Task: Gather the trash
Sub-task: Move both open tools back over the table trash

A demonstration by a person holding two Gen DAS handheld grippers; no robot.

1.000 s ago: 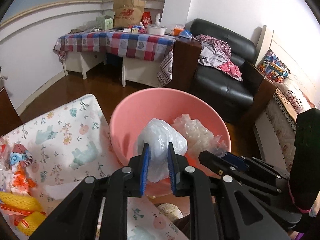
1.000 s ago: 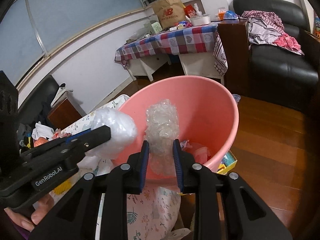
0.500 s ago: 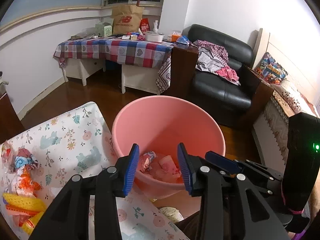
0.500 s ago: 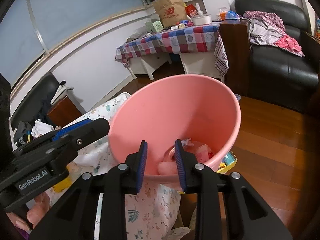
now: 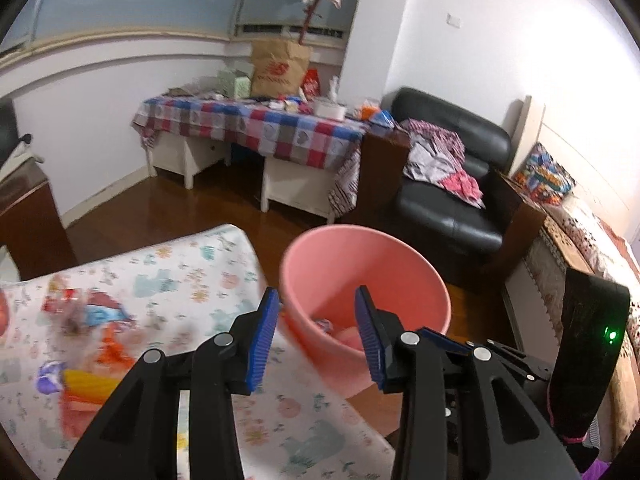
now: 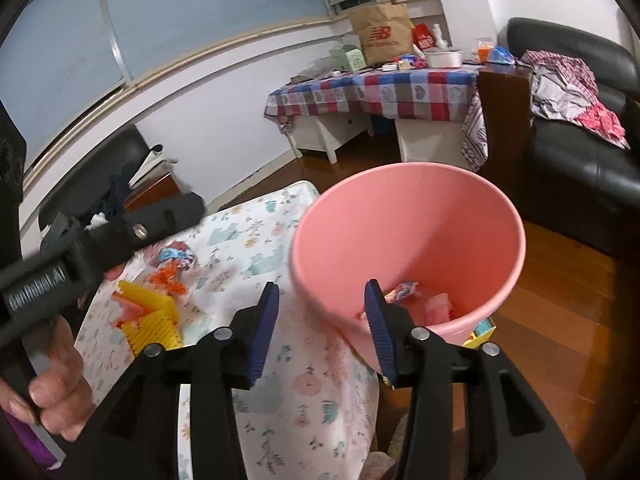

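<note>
Over the pink bin (image 6: 408, 248), both grippers' jaws had just opened, spread and empty; their plastic wads were gone, so more table (image 5: 168, 280) trash awaited.

Left wrist view tilted down, near the pink bin (image 5: 362, 280), tabletop (image 5: 168, 276) at left, right wrist view alike but closer, both share bin, tabletop, checked table (image 6: 400, 88), black sofa (image 5: 448, 200)

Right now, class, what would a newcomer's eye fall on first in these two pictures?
The big pink bucket beside the floral-covered table, with scraps at its bottom. Then both open, empty grippers, left gripper and right gripper, hovering near its rim. Bright yellow and orange trash lies on the table.
</note>
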